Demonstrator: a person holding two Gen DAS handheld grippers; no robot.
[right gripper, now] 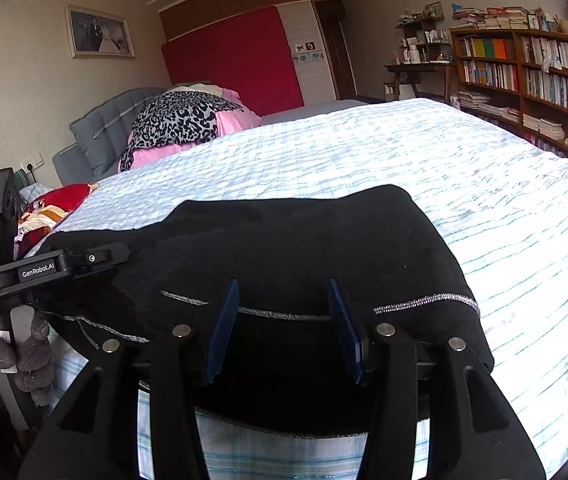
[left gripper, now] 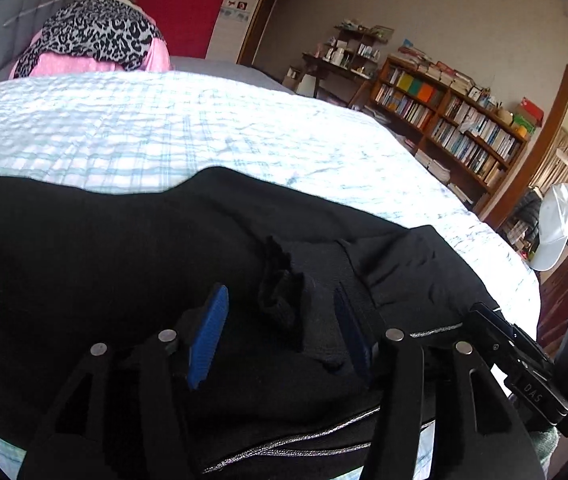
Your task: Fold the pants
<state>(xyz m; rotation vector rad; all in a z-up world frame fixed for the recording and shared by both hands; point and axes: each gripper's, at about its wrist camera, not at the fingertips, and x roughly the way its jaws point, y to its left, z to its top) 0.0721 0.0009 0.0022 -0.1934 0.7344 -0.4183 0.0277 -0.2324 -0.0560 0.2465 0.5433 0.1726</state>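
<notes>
1. The bed, covered in a white quilted spread with pale blue-green check lines, fills most of both views. A wide stretch of bare spread lies open beyond the clothing, towards the far edge and out to the right side.
2. A brown wooden bookcase packed with books stands along the wall past the bed's right edge, with stacks of books on the floor at its foot.
3. The black knit pants with thin silver trim lines lie bunched at the near edge of the bed. Their far edge is a rounded fold against the spread, and the near edge hangs over the bedside. How many layers are stacked is hard to make out, black on black.
4. A grey leopard-print cloth over a pink heap sits at the head end, well apart from the pants.
5. The left hand-held gripper is about half open over a rumpled ridge of pants fabric; whether its blue pads press it is unclear.
6. The right hand-held gripper is about half open over the silver-trimmed edge, and a grip cannot be told.
7. A grey-gloved hand, cut off at the frame edge, holds the left gripper's handle.
</notes>
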